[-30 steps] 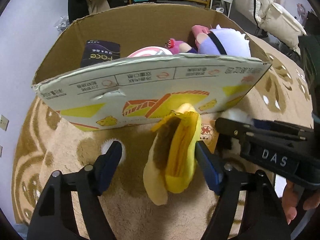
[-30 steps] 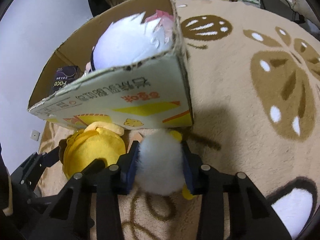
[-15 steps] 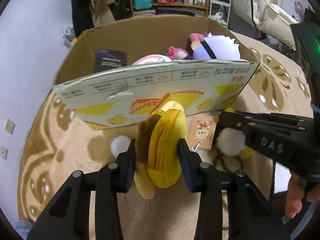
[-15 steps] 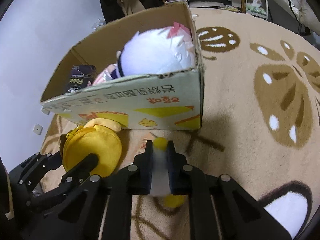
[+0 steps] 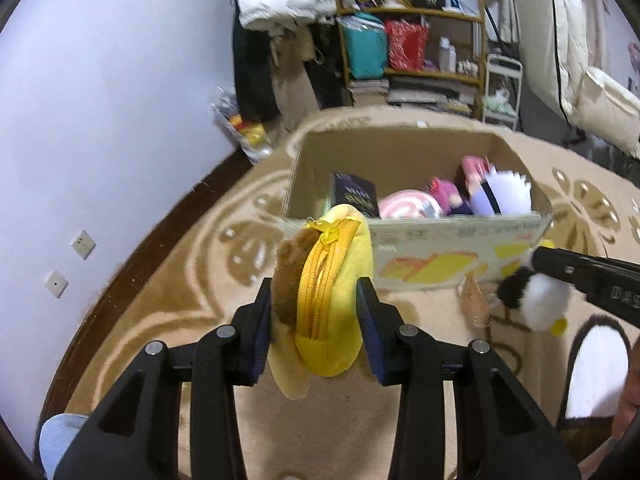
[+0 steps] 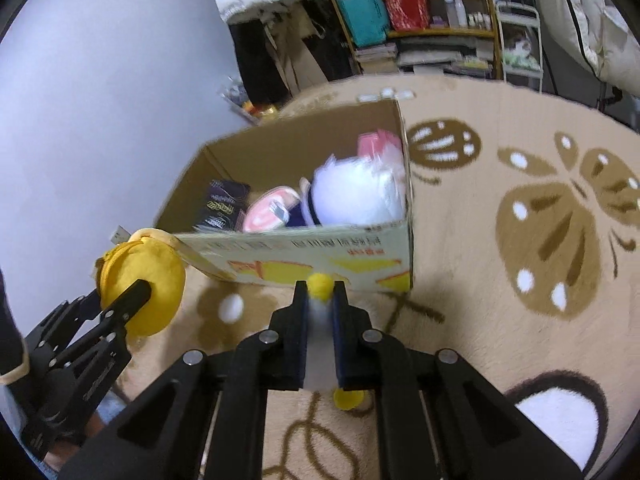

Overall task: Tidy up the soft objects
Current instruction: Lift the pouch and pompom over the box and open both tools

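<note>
My left gripper (image 5: 316, 300) is shut on a yellow plush pouch (image 5: 332, 292) with a zipper and brown patch, held above the rug in front of the cardboard box (image 5: 440, 248). The pouch also shows in the right wrist view (image 6: 140, 284). My right gripper (image 6: 320, 300) is shut on a small white plush toy (image 6: 320, 352) with yellow tips, squeezed flat; it shows in the left wrist view (image 5: 536, 300) with a black patch. The open box (image 6: 304, 256) holds a white plush (image 6: 356, 196), a pink round plush (image 6: 268, 212) and dark packets (image 6: 220, 204).
A beige rug with brown flower patterns (image 6: 540, 220) covers the floor. A small white pompom (image 6: 231, 308) lies on the rug near the box. Cluttered shelves (image 5: 412, 48) and hanging clothes stand behind the box. A white wall (image 5: 100, 120) runs along the left.
Both grippers have risen with their toys, so the box now shows from above. The left gripper closed on the yellow pouch; the right squeezed the white plush flat.
</note>
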### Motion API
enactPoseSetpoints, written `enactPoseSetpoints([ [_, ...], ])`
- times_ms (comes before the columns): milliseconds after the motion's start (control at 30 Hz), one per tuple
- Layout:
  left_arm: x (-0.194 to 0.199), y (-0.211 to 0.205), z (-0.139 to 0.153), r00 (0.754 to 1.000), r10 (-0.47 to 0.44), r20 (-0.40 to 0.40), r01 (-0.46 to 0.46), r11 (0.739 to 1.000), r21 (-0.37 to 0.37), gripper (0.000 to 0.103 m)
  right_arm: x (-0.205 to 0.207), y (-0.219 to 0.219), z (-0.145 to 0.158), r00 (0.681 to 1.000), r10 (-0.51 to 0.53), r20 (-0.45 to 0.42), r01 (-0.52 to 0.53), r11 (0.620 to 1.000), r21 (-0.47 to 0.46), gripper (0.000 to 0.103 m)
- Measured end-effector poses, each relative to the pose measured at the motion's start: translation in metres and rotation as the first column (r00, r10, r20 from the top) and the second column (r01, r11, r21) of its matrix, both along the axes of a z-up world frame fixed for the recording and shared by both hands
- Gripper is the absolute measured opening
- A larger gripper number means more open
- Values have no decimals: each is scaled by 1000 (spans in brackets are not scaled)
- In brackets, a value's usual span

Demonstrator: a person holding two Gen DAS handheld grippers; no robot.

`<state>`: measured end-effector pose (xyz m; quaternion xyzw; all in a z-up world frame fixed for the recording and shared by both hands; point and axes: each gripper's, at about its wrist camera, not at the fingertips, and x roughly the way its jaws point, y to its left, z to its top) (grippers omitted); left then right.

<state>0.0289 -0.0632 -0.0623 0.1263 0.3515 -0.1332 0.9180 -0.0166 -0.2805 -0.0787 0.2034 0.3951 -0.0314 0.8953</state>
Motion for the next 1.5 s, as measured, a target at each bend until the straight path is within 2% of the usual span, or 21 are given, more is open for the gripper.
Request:
enactPoseSetpoints([
  [367, -14, 24, 32, 989, 27, 145, -28, 1000, 3, 38, -18, 10, 58, 988, 29, 155, -20, 998, -62, 11],
  [633, -5, 16, 45, 982, 21, 189, -18, 1000, -18, 38, -16, 12, 88, 969, 32, 244, -4, 993, -115, 11],
  [1033, 28, -4, 71, 964, -1, 267, 8, 1000, -27, 38, 15, 6, 100, 959, 43, 281, 1, 988, -154, 11],
  [1200, 40, -19, 67, 959, -29, 283, 27, 1000, 8, 38, 31, 9, 105, 952, 69, 298, -20, 986, -165, 11],
  [1367, 52, -34, 58, 958, -24, 286, 18, 1000, 23, 38, 49, 12, 90, 957, 90, 275, -40, 983, -180, 11],
  [1500, 63, -42, 48, 968, -34, 248, 30, 999, 20, 38, 61, 8, 76, 962, 94, 256, -48, 982, -180, 11],
])
